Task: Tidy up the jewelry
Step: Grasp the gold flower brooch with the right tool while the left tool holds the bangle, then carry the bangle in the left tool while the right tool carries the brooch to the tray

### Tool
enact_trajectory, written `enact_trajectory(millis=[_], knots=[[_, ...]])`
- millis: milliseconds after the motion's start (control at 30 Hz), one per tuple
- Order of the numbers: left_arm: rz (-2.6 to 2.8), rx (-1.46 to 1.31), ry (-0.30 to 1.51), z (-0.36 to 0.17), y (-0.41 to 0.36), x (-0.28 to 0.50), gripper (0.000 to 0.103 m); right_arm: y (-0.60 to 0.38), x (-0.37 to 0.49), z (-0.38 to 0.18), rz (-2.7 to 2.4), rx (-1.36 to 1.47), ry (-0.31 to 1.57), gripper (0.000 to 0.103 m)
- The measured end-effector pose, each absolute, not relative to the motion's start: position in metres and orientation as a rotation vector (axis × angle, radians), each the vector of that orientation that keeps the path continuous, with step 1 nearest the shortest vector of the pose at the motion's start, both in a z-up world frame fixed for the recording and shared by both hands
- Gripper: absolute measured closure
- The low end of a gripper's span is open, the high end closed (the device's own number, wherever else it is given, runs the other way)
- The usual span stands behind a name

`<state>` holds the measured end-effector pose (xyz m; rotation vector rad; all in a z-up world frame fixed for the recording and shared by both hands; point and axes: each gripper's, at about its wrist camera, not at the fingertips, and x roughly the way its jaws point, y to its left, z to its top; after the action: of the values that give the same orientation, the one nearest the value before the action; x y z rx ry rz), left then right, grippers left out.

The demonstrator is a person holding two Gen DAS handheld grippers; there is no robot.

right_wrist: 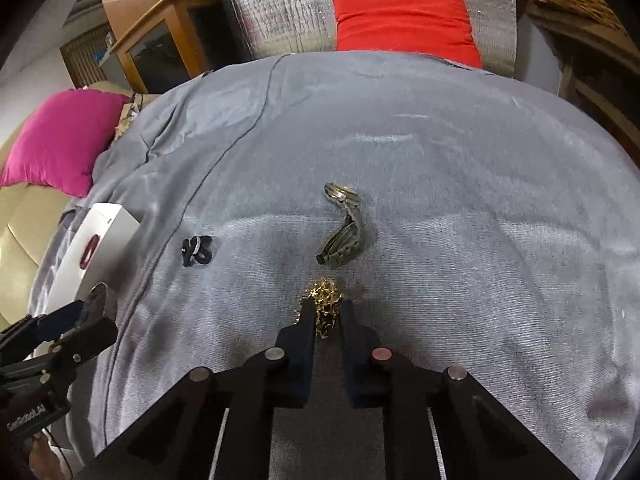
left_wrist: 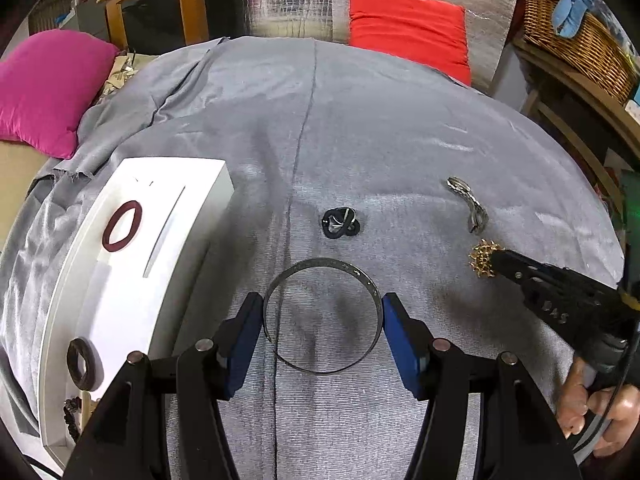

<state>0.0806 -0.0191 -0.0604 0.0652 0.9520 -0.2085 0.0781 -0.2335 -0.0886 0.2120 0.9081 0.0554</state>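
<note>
A thin silver bangle sits between the blue pads of my left gripper, which is shut on it just above the grey cloth. My right gripper is shut on a spiky gold ornament that rests on the cloth; from the left wrist it shows at the right, gripper against ornament. A black tangled band and a silver link bracelet lie loose on the cloth beyond both grippers.
A white jewelry box stands at the left, with a maroon ring and a dark ring on top. A pink cushion, a red cushion and a wicker basket border the cloth. A hand holds the right gripper.
</note>
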Motion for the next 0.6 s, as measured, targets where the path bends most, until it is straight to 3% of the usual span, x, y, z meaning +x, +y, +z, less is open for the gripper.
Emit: enact_trajectory(millis=[267, 500, 600], knots=[[-0.214, 0.056, 0.96, -0.062, -0.02, 0.082, 0.041, -0.239, 0.063, -0.071, 0.113, 0.198, 0.833, 0.09], [-0.218, 0.059, 0.966, -0.064, -0.026, 0.082, 0.041, -0.25, 0.068, -0.078, 0.077, 0.241, 0.906, 0.089], [-0.216, 0.06, 0.966, -0.064, -0.026, 0.082, 0.041, -0.253, 0.071, -0.083, 0.075, 0.258, 0.933, 0.077]])
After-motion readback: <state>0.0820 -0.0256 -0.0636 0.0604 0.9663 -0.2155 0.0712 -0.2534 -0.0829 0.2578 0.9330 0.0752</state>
